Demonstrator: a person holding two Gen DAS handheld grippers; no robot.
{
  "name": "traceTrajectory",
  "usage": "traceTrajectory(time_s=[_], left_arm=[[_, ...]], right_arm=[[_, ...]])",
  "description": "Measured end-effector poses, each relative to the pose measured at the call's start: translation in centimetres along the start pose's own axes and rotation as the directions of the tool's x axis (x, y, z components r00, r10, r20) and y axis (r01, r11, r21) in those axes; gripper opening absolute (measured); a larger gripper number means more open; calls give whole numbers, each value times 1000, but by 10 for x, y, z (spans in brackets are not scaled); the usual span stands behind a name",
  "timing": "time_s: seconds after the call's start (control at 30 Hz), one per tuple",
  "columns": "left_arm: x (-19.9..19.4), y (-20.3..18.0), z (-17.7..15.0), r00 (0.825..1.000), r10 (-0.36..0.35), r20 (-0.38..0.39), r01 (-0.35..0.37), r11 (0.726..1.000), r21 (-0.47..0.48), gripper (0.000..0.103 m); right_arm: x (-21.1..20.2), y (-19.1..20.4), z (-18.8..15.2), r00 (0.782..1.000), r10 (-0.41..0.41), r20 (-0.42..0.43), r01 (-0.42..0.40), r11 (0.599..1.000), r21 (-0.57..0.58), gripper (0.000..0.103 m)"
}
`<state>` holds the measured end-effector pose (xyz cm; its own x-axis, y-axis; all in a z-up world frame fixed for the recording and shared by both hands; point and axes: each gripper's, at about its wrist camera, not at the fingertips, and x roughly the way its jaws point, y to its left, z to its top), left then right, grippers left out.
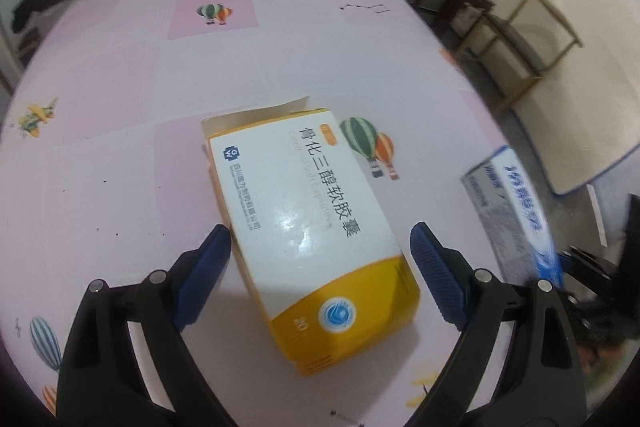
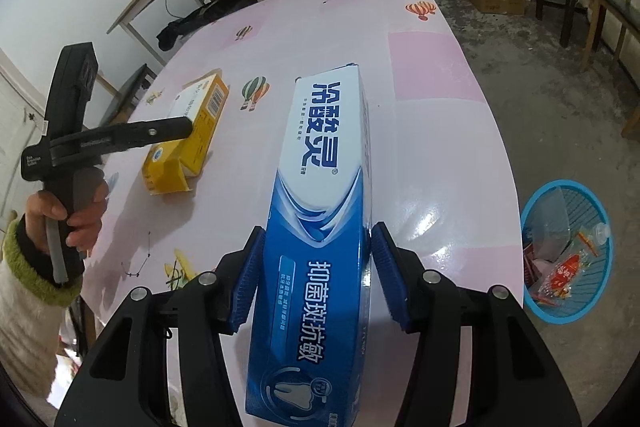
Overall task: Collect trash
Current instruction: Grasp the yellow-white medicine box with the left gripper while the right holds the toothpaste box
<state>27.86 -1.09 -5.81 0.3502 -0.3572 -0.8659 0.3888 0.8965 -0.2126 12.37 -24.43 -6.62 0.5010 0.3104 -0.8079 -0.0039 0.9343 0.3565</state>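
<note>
A table (image 1: 120, 115) covered with a pink cloth printed with hot-air balloons and small planes is seen in a cluttered room, with a wooden chair (image 1: 516, 39) beyond its far edge. A yellow and white medicine box (image 1: 308, 223) is laid flat on the cloth, its far flap open. The left gripper (image 1: 320, 243) is held over it with the fingers spread wide apart, one blue pad on each side of the box; whether the pads touch it cannot be told. A blue and white toothpaste box (image 2: 324, 223) is clamped between the blue pads of the right gripper (image 2: 316, 251) and is raised above the table. A blue basket (image 2: 568, 251) holding wrappers and clear plastic is seen on the concrete floor beside the table's right edge.
</note>
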Motion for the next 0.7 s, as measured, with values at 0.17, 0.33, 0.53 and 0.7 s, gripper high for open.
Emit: traceTrajectory(time_s=[0.17,0.33,0.53,0.7], left_arm=[[3,-13,-4,997,75,33,-73,996,-43,79],[-15,-8,-30,997,74,37,-72,996,-50,77],[-52,8,-92,999,31,42,-27,996,-88,77],[-76,14,-142,999,-2,51,8,993,-115,78]], right_arm=[[1,3,-2,1000,9,-4,-9,1000,11,51],[4,13,-4,998,35,-51,-34,999,14,51],[6,42,-14,994,39,-98,-44,998,-47,51],[12,65,-21,984,91,-150,-98,994,-38,51]])
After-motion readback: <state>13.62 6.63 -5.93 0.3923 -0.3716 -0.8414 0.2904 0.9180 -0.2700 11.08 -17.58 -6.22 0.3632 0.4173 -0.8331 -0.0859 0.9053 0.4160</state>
